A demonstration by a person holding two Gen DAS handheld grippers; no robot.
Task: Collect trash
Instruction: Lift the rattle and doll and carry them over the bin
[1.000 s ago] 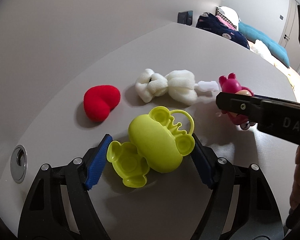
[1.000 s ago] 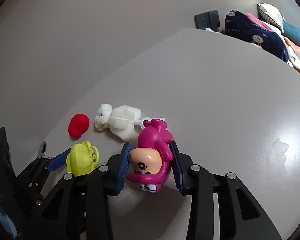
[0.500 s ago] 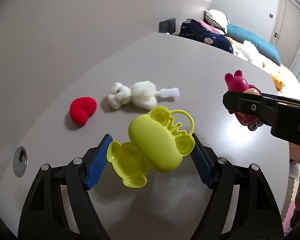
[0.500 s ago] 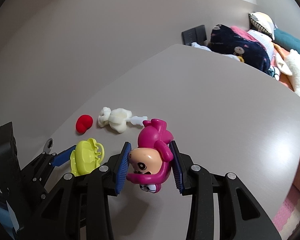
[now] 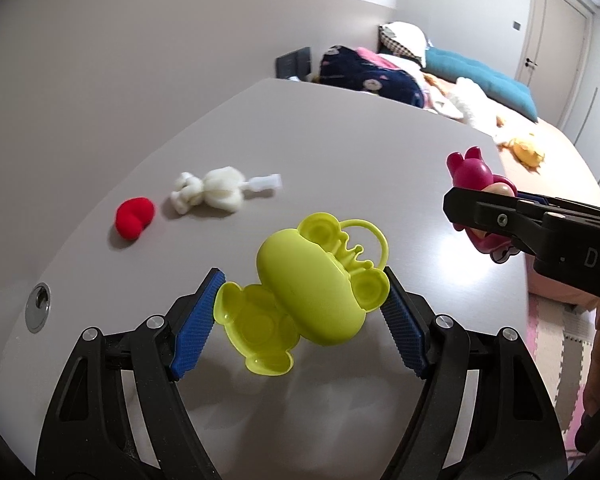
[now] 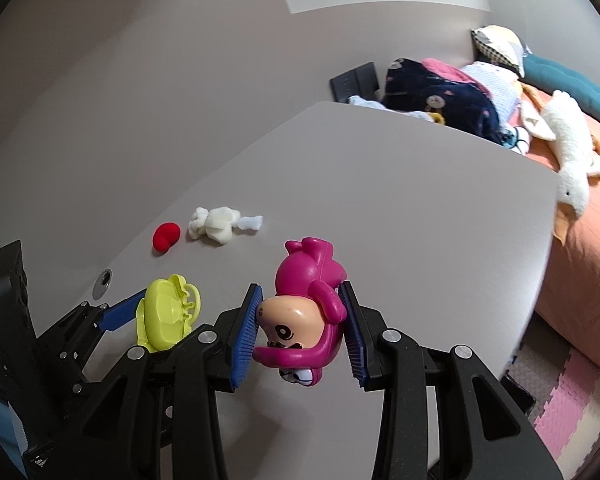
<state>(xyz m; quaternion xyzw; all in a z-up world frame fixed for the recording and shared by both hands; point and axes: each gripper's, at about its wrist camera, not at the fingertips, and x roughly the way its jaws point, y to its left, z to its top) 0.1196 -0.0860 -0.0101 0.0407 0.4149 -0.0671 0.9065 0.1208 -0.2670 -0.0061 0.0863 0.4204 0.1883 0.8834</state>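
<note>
Carrying two toys clear of the counter (image 5: 340, 152), both claws are loaded and the step in hand is judged to be the transport stage of collecting. Nearest, the left claw (image 5: 300, 312) stands fairly wide but clamped, its blue pads (image 5: 198, 324) pressed against either side of a lime-green plastic toy (image 5: 308, 292) with round ears and a loop handle, held above the surface. Beside it, the right claw (image 6: 300, 328) is drawn narrow on a magenta monkey toy (image 6: 304, 308), gripped upside down with its peach face turned toward the camera and its eyes hanging below. Farther out, two items lie on the counter, well apart from both claws: a red heart-shaped cushion (image 5: 134, 216) and, just beside it, a white fluffy toy (image 5: 212, 192) with a pale plastic tag at its end. A round metal grommet (image 5: 38, 306) sits near the counter's left edge. Beyond the far edge is a bed (image 6: 580, 208) strewn with pillows and soft toys. No bin or bag is visible, so the next move probably calls for carrying both loads to a container out of view, releasing them, then returning for the red and white items.
</note>
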